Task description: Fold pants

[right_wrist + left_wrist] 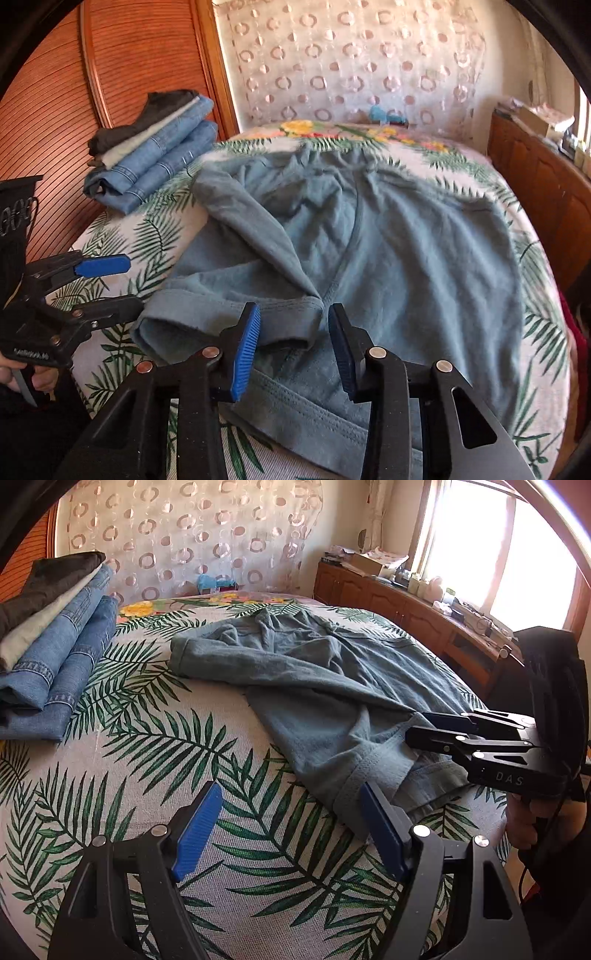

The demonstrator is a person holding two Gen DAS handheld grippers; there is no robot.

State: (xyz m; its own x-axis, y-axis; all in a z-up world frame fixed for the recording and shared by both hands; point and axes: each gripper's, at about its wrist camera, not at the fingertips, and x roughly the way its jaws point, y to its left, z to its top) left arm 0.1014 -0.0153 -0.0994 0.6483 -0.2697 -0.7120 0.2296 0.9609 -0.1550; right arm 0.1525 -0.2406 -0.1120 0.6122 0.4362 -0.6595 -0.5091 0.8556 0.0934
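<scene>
Two black grippers with blue pads reach over the soft blue-grey pants (317, 679), spread crumpled on the leafy bedcover (155, 746) mid-frame. The left gripper (291, 834) stands wide at a cuff, likely ready to grab. The right gripper (295, 354) is narrower, cloth between its pads; whether it pinches is hard to see. Folded blue jeans (159, 162) wait upper left.

Both wrist cameras are looking steeply down, close over the bed (122, 760), facing the curtain (351, 70); both are sharing the pants (314, 686).
</scene>
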